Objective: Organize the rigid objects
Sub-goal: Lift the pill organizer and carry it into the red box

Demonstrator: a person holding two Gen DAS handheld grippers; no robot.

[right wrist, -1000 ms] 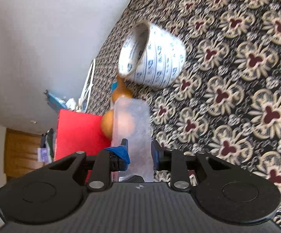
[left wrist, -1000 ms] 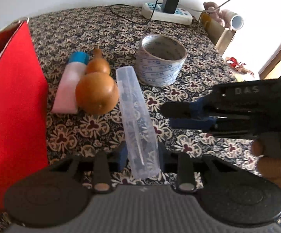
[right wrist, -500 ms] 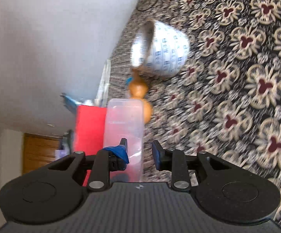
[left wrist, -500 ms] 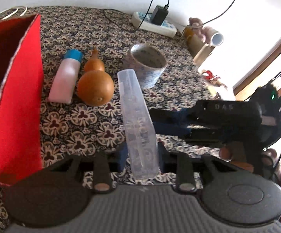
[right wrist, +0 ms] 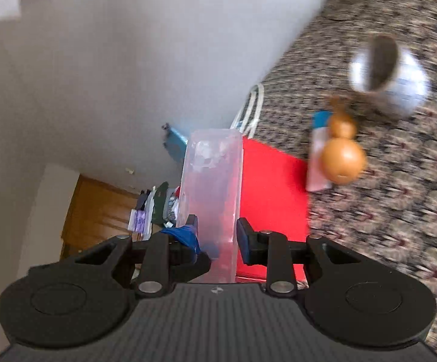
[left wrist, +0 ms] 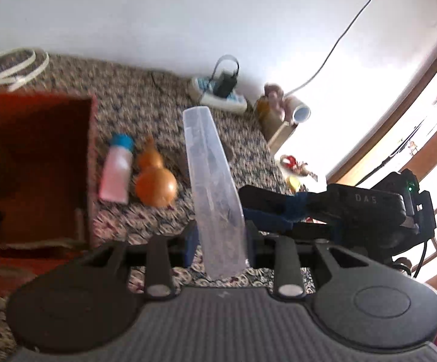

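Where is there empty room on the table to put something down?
Bare cloth lies between the red box and the power strip, behind the pink bottle. Crowded: bottle, gourd and tape roll cluster together.

**Gripper hardware: visible construction**

The left gripper [left wrist: 218, 236] has a black body with a ribbed top plate, two round side discs, and two link arms, each fixed with a silver screw. The right gripper [right wrist: 217, 235] is built identically; blue tape wraps one finger [right wrist: 185, 235]. From the left wrist view its housing carries embossed "DAS" lettering, a green indicator light and a black cable.
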